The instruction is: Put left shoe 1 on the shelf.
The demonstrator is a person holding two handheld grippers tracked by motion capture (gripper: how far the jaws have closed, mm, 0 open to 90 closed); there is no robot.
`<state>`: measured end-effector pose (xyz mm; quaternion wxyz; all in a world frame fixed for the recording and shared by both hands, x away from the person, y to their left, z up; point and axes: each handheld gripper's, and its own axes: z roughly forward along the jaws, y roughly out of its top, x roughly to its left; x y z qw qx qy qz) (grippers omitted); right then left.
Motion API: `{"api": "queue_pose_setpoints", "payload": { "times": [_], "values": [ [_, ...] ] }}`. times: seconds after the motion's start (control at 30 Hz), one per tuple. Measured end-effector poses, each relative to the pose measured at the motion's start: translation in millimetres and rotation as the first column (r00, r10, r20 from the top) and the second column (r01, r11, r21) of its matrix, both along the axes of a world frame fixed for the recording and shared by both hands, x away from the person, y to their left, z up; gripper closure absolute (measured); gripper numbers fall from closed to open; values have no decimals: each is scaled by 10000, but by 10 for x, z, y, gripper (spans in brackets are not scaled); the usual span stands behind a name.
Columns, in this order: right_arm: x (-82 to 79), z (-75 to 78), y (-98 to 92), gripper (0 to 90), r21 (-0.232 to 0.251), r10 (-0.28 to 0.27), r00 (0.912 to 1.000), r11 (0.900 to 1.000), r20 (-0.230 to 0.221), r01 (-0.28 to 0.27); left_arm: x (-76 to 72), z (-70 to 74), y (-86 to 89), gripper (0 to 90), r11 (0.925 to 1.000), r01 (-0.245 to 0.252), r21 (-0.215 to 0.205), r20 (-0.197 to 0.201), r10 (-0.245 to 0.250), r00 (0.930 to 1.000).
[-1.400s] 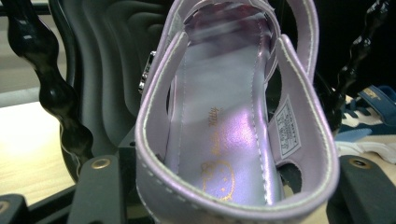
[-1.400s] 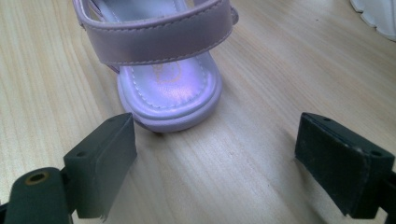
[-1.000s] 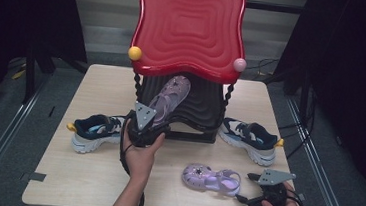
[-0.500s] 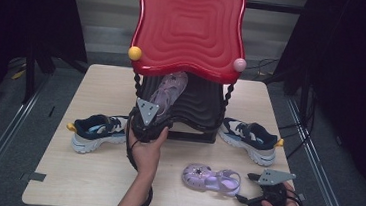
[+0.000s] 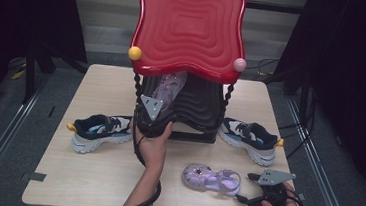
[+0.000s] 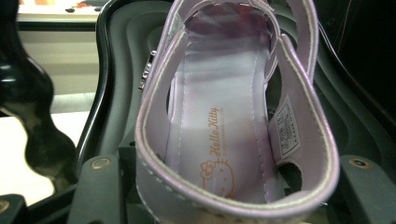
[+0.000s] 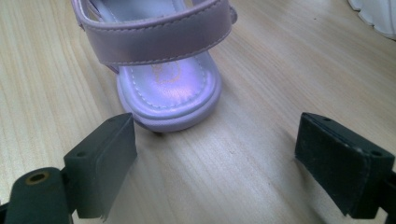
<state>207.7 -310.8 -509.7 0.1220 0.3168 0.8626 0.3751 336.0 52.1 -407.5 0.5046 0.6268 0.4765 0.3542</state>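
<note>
Left tongs (image 6: 224,205) clamped on one lilac sandal (image 6: 233,121), entering the black rack shelf (image 5: 198,109) — its mate (image 5: 212,179) remains on the bench (image 5: 89,175); right tongs (image 7: 224,158) apart.

High view overlooks table (image 5: 88,185); gripper views sit close, perhaps sharing sandals.

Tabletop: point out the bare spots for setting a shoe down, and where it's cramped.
Free: the near-left corner of the table, in front of the left sneaker, and the far-left strip beside the rack. Cramped: the near right, where the sandal, right sneaker and right claw crowd together.
</note>
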Motion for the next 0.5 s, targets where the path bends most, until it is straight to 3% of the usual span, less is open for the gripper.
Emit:
{"api": "queue_pose_setpoints", "payload": {
  "times": [0.5],
  "values": [
    [-1, 1, 0, 117, 3, -1, 10000, 10000, -8, 1, 168, -68, -107, 373, 9972, -679, -314, 16, 680, 9977]
  ]
}}
